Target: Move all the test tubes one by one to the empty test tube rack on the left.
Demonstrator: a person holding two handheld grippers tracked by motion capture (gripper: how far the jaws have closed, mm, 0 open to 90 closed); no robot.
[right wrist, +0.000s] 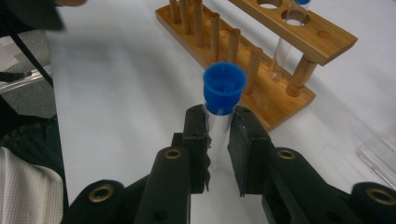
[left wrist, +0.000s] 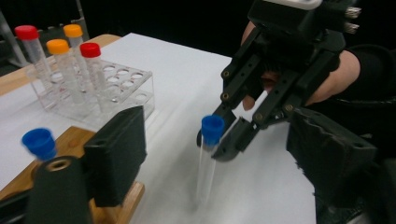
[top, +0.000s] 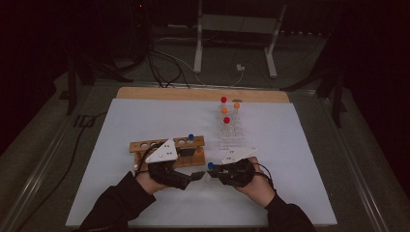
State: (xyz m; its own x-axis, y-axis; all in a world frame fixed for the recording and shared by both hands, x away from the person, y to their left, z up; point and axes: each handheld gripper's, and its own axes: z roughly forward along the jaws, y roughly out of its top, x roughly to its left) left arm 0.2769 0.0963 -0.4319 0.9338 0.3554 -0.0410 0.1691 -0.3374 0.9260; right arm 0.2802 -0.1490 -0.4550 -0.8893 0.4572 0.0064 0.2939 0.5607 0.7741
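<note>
The right tongs (right wrist: 218,140) are clenched on a clear blue-capped tube (right wrist: 223,100), gripping it just under the cap and holding it upright in front of the wooden rack (right wrist: 280,100), close to that rack's near edge above the white surface (top: 145,121). The left tongs (left wrist: 215,144) stand spread wide apart and grasp nothing, beside the wooden rack; another blue-capped tube (top: 191,138) stands in that rack, and the clear plastic rack (left wrist: 126,88) with red- and orange-capped tubes (left wrist: 58,65) sits behind it
</note>
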